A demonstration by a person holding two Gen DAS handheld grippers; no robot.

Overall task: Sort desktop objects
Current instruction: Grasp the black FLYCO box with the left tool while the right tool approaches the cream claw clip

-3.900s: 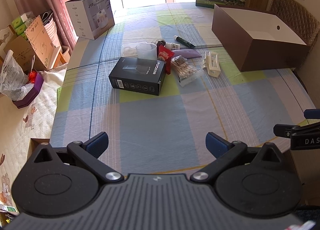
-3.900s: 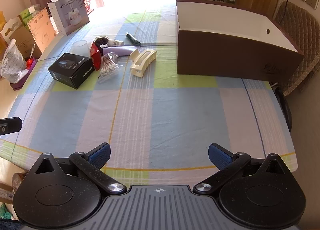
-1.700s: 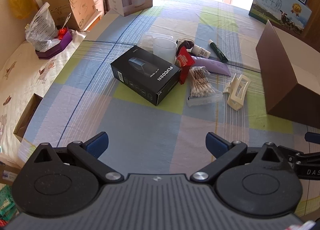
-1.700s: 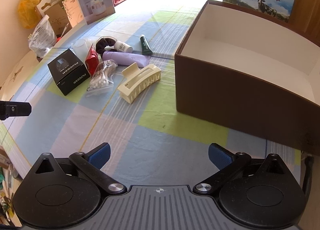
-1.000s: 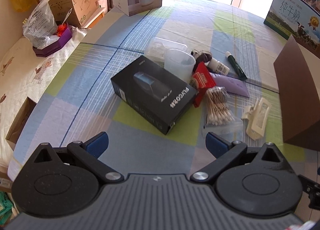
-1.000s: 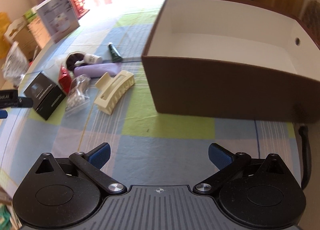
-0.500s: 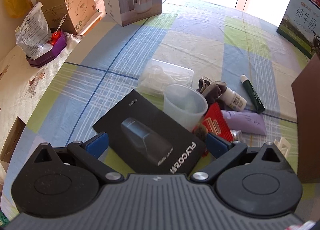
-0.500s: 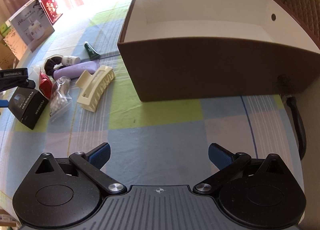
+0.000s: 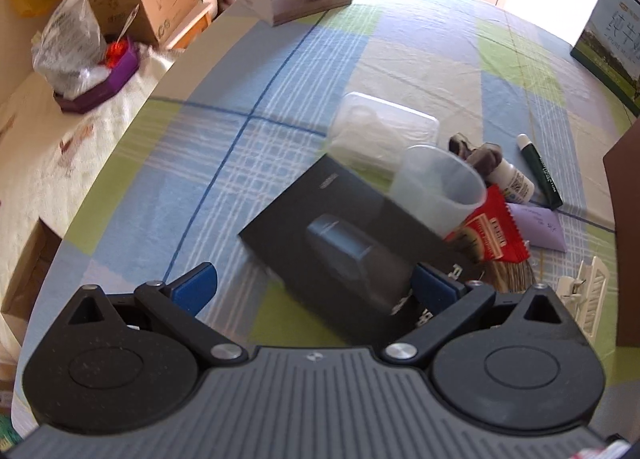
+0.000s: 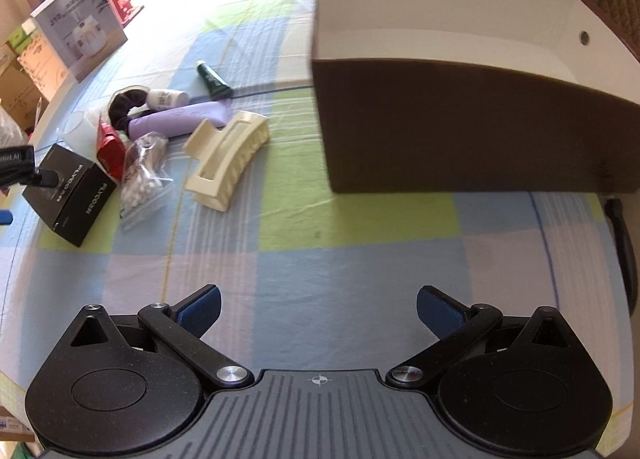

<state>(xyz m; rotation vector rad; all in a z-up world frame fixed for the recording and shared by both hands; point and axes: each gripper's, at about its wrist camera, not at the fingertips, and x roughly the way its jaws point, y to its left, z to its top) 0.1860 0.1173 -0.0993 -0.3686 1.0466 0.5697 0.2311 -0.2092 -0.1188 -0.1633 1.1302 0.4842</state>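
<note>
Since half a second earlier the left claw, spread wide and empty, had dropped over the black box lying beside the brown bin, ready to grip, while the right claw hung released.

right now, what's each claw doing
Left claw: open, straddling the black box, not yet closed on it.
Right claw: open, empty, above the tablecloth.

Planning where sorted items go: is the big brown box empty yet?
Empty as far as visible: the brown box shows only bare white inner walls; its floor is hidden.
</note>
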